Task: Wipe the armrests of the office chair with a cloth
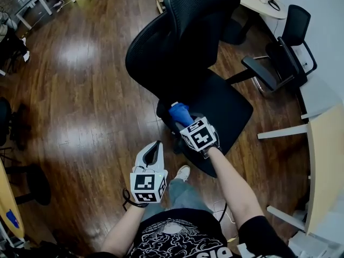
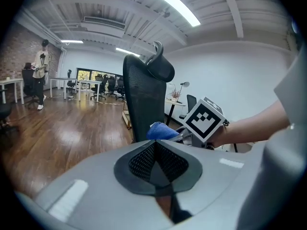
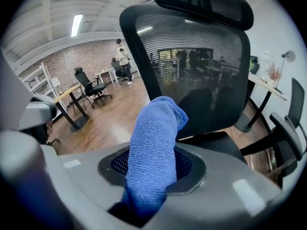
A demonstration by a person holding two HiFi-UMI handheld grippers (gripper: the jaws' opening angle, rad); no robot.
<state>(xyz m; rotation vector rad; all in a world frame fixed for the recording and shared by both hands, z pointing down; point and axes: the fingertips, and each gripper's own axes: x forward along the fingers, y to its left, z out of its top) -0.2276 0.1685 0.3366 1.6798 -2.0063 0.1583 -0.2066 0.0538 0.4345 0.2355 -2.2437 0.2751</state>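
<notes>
Cloth: blue and bunched, and the jaws of the right gripper are clamped on its lower part. Its free end sticks out past the tips.
Right gripper: held over the seat of the office chair, at the seat's edge nearest the person, beside the dark near armrest. Whether the cloth touches that armrest cannot be told.
Left gripper: jaws pressed together with nothing between them. It hangs nearer the person, apart from the chair and above the wood floor.
Far armrest: juts out past the seat's other side, well apart from both grippers.
Open room: wide floor on the left gripper's side of the chair. On the other side, a second chair and a desk edge stand near.
</notes>
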